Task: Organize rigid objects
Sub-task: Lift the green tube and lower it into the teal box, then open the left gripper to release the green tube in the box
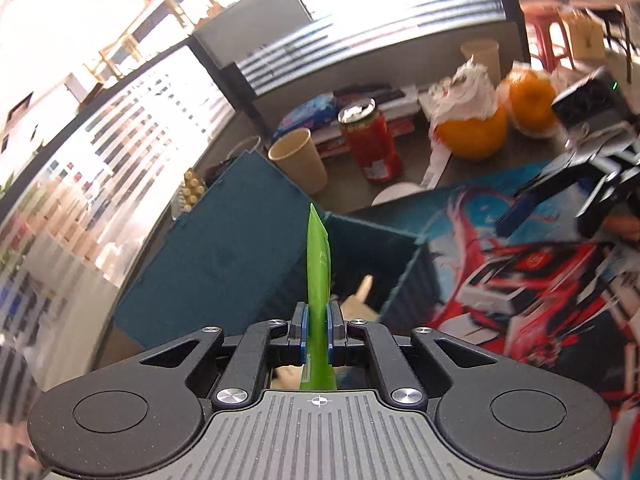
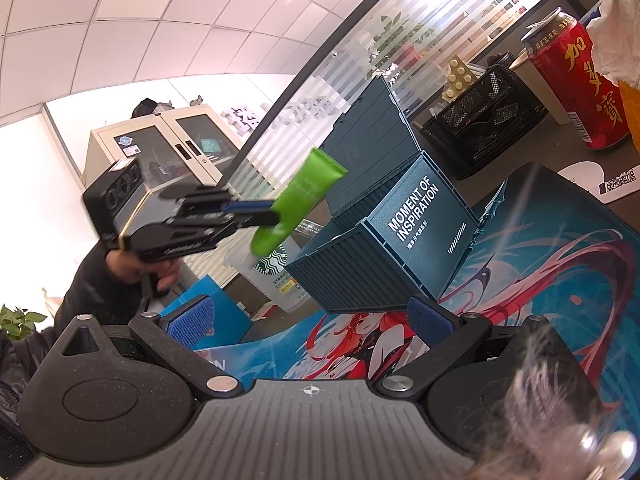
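1. A green tube (image 1: 318, 272) was clamped between the 2 blue pads of the left gripper (image 1: 317, 334), whose jaws stood nearly together on the tube's flat body; in the left wrist view its crimped end pointed up and away from the camera.
2. In the right wrist view the same green tube (image 2: 298, 204) hung in the air, tilted, above and beside the open teal container box (image 2: 384, 236), touching nothing but the left gripper (image 2: 268, 214) that held it.
3. A person's hand (image 2: 136, 268) in a dark sleeve gripped the handle of that tool.
4. The teal container box (image 1: 240, 248) sat with its lid raised, printed "MOMENT OF INSPIRATION" on 1 end wall; something pale lay inside, too blurred to identify.
5. The right gripper (image 2: 316, 320) had its jaws spread wide, with nothing between its blue pads, low over the illustrated desk mat (image 2: 560, 300); it also appeared at the right edge of the left wrist view (image 1: 560, 200).
6. Beyond the box stood a paper cup (image 1: 298, 160), a red drink can (image 1: 370, 144) and 2 oranges (image 1: 472, 132), 1 of them under crumpled white wrapping.
7. A black mesh basket (image 2: 476, 124) sat behind the box, near the red can (image 2: 576, 84).
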Available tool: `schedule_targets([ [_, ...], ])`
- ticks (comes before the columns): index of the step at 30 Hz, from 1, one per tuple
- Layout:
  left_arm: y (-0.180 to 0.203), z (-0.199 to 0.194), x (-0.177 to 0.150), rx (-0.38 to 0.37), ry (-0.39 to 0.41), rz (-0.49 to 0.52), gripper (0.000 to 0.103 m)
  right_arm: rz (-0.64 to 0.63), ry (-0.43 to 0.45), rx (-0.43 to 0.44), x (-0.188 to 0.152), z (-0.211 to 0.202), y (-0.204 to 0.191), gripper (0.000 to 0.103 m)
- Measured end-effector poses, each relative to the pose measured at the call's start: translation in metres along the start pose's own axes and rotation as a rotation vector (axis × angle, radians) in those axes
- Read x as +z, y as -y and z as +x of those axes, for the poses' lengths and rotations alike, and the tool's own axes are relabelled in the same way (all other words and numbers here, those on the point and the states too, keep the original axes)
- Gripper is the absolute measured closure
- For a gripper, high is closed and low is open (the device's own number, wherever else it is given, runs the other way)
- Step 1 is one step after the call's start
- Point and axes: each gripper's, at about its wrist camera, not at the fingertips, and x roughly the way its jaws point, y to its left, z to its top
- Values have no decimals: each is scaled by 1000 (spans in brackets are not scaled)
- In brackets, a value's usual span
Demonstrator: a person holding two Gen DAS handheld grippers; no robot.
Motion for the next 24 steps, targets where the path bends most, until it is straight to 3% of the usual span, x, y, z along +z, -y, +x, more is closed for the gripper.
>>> schedule_targets([
  [10, -22, 57, -7, -110, -78, 69, 96, 0, -7, 2, 0, 2, 0, 0],
  [16, -30, 67, -9, -130, -53, 41, 95, 0, -6, 0, 0, 2, 0, 0],
  [21, -38, 72, -12, -86, -92, 52, 90, 0, -6, -1, -1, 2, 0, 0],
  [24, -45, 73, -18, -16, -120, 61, 89, 0, -7, -1, -1, 2, 0, 0],
])
